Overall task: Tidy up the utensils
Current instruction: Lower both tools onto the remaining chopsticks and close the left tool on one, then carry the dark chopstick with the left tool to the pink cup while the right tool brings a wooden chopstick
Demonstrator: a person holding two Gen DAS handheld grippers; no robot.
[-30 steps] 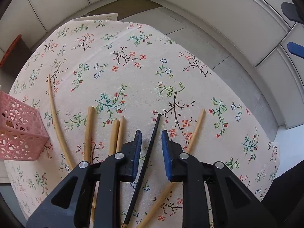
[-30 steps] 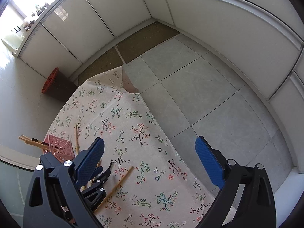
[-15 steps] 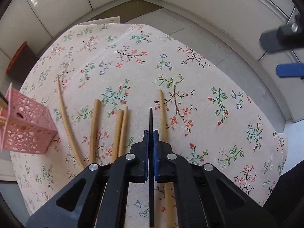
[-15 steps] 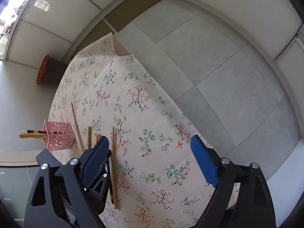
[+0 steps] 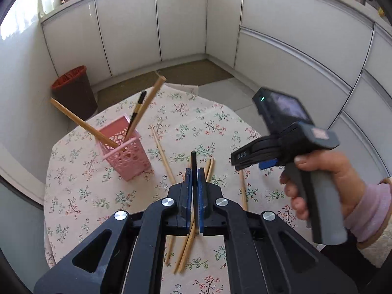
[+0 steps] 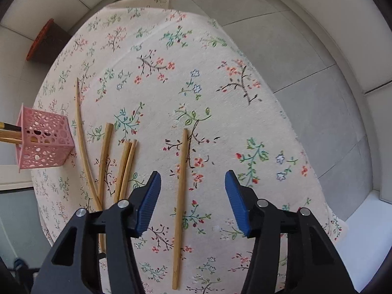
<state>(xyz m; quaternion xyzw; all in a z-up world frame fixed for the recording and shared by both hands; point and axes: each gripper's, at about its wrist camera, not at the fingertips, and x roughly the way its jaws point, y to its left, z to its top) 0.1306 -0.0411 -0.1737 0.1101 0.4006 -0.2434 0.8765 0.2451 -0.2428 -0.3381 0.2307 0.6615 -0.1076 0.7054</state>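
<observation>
1. Left gripper (image 5: 195, 181), left wrist view: my pads are clamped on the black chopstick (image 5: 194, 161), now lifted off the floral tablecloth (image 5: 78, 191) since a second ago; the pink basket (image 5: 125, 152) waits near. Its lower end is hidden behind my jaws.
2. Right gripper (image 6: 193, 201), right wrist view: my jaws have just been closing, half-open astride a wooden chopstick (image 6: 180, 196), not yet touching it.

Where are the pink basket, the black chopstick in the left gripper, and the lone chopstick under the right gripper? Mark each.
pink basket (image 5: 127, 158): left wrist view, front wall.
black chopstick (image 5: 194, 161): left wrist view, shaft above the pads.
lone chopstick (image 6: 181, 171): right wrist view, mid-shaft.
</observation>
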